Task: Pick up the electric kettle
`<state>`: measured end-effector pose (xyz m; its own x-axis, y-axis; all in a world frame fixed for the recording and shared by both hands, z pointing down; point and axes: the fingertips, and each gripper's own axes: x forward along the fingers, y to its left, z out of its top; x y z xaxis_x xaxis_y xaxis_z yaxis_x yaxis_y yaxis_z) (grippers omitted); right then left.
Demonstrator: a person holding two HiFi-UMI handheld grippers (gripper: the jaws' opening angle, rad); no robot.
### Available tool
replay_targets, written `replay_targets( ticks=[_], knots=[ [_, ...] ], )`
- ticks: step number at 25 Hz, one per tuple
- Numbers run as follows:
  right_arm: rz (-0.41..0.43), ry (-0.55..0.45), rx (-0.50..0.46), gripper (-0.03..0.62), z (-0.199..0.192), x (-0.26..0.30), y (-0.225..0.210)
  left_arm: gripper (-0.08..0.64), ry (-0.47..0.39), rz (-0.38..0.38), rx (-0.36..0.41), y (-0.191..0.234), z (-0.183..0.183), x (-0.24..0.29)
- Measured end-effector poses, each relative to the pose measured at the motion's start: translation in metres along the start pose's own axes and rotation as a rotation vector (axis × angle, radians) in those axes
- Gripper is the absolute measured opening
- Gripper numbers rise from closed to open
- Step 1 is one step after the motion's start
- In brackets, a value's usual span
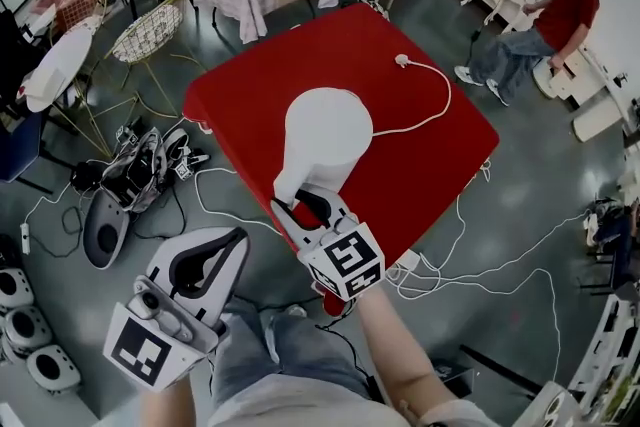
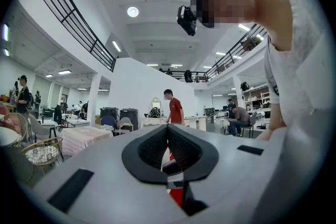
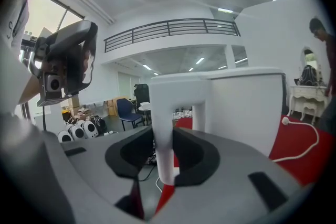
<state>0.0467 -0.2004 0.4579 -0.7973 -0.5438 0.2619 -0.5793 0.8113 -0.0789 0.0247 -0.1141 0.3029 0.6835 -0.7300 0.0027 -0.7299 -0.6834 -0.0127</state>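
Right gripper [image 1: 300,207] jaws wide astride the kettle [image 1: 325,130] handle [image 3: 163,131] on the red table [image 1: 250,105] — cord [image 1: 451,95] beyond, left gripper [image 2: 168,134] jaws together

Left of the kettle [image 1: 325,130] and beyond it, the red table [image 1: 240,115] lies open. A white cord [image 1: 440,115] loops at its right. The right gripper [image 1: 303,205] straddles the handle on the near side.

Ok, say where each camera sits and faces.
Head view: on the head, steeply down at the electric kettle on the red table; left gripper, right gripper, forearm.
Left gripper view: on that gripper, level across the hall; shut jaws, the person's torso.
Right gripper view: on that gripper, at the kettle's handle between its jaws.
Shared: head and right gripper views show the kettle.
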Motion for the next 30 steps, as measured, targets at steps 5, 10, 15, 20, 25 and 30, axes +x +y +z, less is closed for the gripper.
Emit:
replay_targets(
  ticks=[5, 10, 15, 20, 25, 30],
  knots=[
    [-0.002, 0.0, -0.005, 0.115, 0.003, 0.013, 0.0, 0.01, 0.002, 0.015, -0.001, 0.008, 0.0, 0.001],
    [-0.067, -0.008, 0.001, 0.115, 0.007, 0.029, -0.005, 0.011, 0.009, 0.029, -0.003, 0.021, -0.001, 0.002],
    [-0.129, -0.011, 0.012, 0.097, 0.009, 0.041, -0.008, 0.01, 0.022, 0.035, -0.005, 0.033, -0.002, 0.0],
    [-0.12, -0.035, -0.005, 0.089, 0.013, 0.04, -0.007, 0.011, 0.029, 0.035, -0.009, 0.042, -0.003, 0.0],
    [-0.094, -0.047, -0.066, 0.084, 0.013, 0.041, -0.003, 0.01, 0.035, 0.03, -0.015, 0.05, -0.008, 0.001],
    [-0.1, -0.034, -0.089, 0.086, 0.018, 0.036, -0.006, 0.01, 0.04, 0.018, -0.017, 0.05, -0.01, 0.004]
  ],
)
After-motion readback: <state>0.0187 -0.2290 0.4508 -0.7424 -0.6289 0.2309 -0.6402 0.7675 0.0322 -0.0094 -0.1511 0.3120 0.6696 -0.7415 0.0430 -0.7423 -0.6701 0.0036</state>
